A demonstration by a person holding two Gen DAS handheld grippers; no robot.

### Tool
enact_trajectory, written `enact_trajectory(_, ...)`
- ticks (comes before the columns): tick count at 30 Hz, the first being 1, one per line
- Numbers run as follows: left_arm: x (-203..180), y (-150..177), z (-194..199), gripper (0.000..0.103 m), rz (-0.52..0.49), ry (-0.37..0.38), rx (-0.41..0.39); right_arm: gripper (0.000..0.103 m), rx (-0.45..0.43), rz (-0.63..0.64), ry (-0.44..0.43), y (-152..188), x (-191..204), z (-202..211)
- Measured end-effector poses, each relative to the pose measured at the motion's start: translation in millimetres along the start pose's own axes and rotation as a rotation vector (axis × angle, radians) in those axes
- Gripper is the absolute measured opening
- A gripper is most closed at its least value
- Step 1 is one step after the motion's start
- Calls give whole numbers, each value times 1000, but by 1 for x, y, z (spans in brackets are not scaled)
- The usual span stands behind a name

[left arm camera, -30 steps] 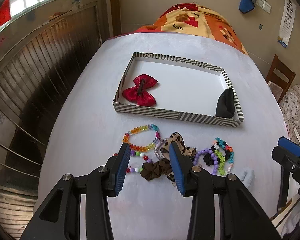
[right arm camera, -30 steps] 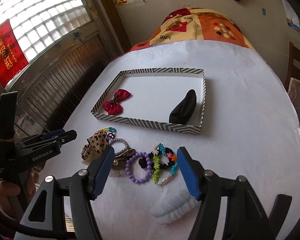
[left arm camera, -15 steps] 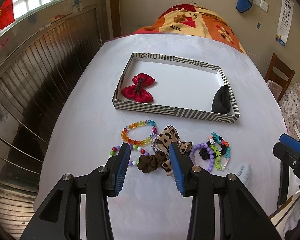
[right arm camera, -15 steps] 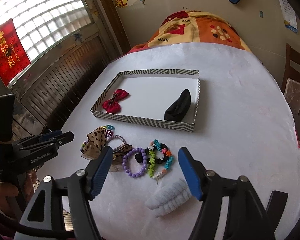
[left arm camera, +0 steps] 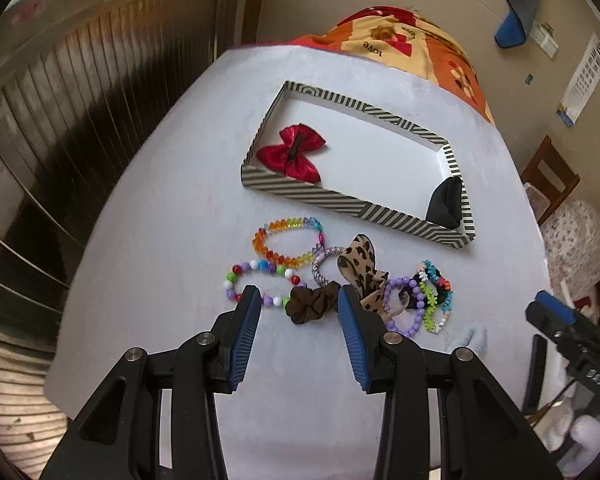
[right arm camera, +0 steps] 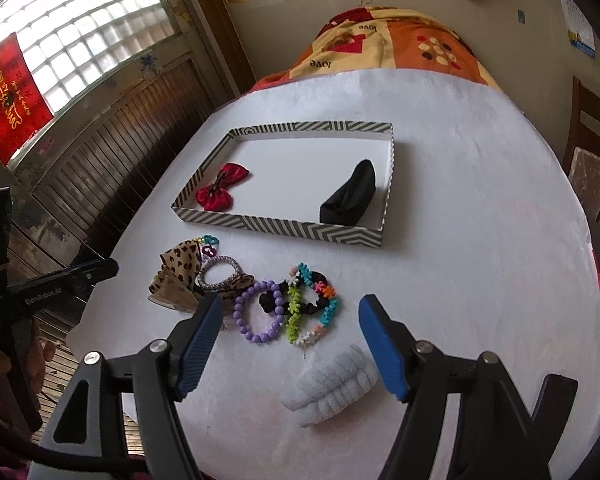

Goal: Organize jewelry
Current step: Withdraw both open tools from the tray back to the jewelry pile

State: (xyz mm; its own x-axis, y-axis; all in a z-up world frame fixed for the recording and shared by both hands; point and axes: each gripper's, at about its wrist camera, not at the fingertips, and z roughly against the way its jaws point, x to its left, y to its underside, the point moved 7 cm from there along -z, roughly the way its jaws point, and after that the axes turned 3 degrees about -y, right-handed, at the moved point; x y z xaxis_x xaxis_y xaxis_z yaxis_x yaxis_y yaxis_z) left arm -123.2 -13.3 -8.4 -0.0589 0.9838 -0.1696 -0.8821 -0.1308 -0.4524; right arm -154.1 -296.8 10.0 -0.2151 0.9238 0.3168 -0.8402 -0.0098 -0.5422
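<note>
While the left gripper (left arm camera: pixel 298 300) hangs open over the brown scrunchie (left arm camera: pixel 313 306) among bracelets on the table (left arm camera: pixel 160 240), the right gripper (right arm camera: pixel 290 312), just widening and empty, frames the purple bracelet (right arm camera: pixel 260 312); the striped tray (right arm camera: pixel 284 230) sits beyond.

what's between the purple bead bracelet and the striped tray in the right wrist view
Nothing but bare white tabletop. In the right wrist view the purple bead bracelet lies near the camera, the striped tray farther off, with no piece between.
</note>
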Motion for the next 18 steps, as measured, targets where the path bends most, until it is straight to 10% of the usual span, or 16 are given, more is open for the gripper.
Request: enact_trajectory(18,-47,22,-27,20,-112,185,106,74,113,-4,20,12,-11,-46)
